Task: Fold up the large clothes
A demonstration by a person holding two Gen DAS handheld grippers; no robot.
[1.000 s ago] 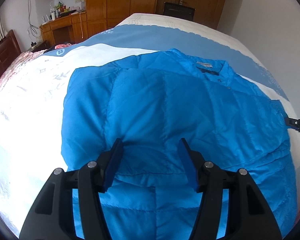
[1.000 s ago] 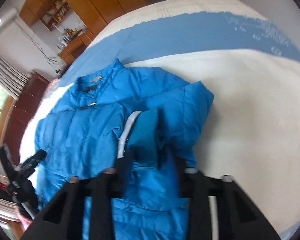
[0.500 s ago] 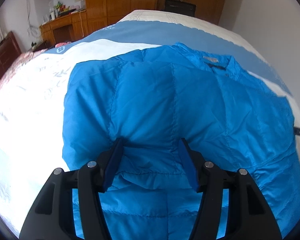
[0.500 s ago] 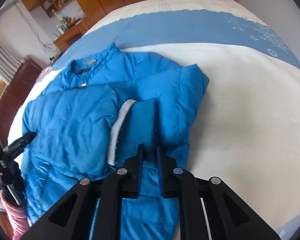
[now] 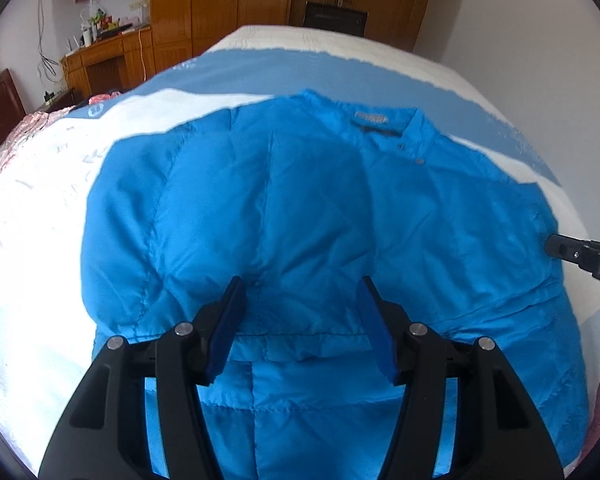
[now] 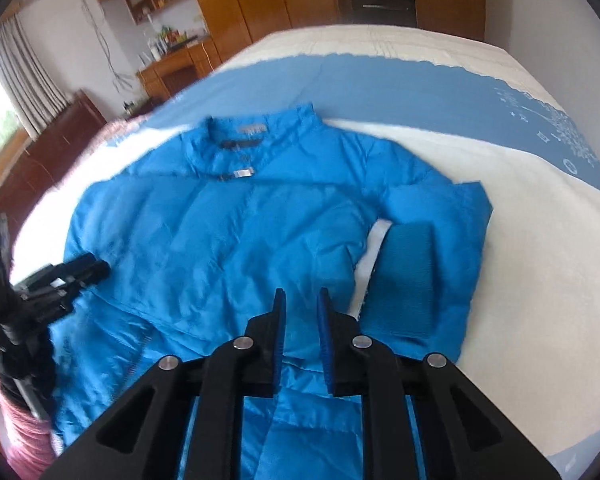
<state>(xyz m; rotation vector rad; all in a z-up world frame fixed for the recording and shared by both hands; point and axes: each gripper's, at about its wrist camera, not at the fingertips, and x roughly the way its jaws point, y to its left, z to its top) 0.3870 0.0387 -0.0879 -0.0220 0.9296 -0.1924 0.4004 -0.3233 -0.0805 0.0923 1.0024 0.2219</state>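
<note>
Blue down jacket (image 6: 236,248) lies flat on the bed (image 6: 532,264), both sleeves folded across the body. Left gripper (image 5: 300,300) gapes wide above it; right gripper (image 6: 301,304) narrowly parted, empty. Likely next: grasp the near hem, fold toward the far collar (image 6: 256,136)

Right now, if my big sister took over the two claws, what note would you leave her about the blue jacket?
Left claw: open, holding nothing, low over the jacket's middle.
Right claw: open a little, nothing between its jaws, above the lower front.
The blue puffy jacket lies flat on the bed, collar toward the far end.
Done: both sleeves are folded in over the body; one knit cuff lies on top at the right.
Left: fold the bottom up toward the collar and tidy it.
</note>
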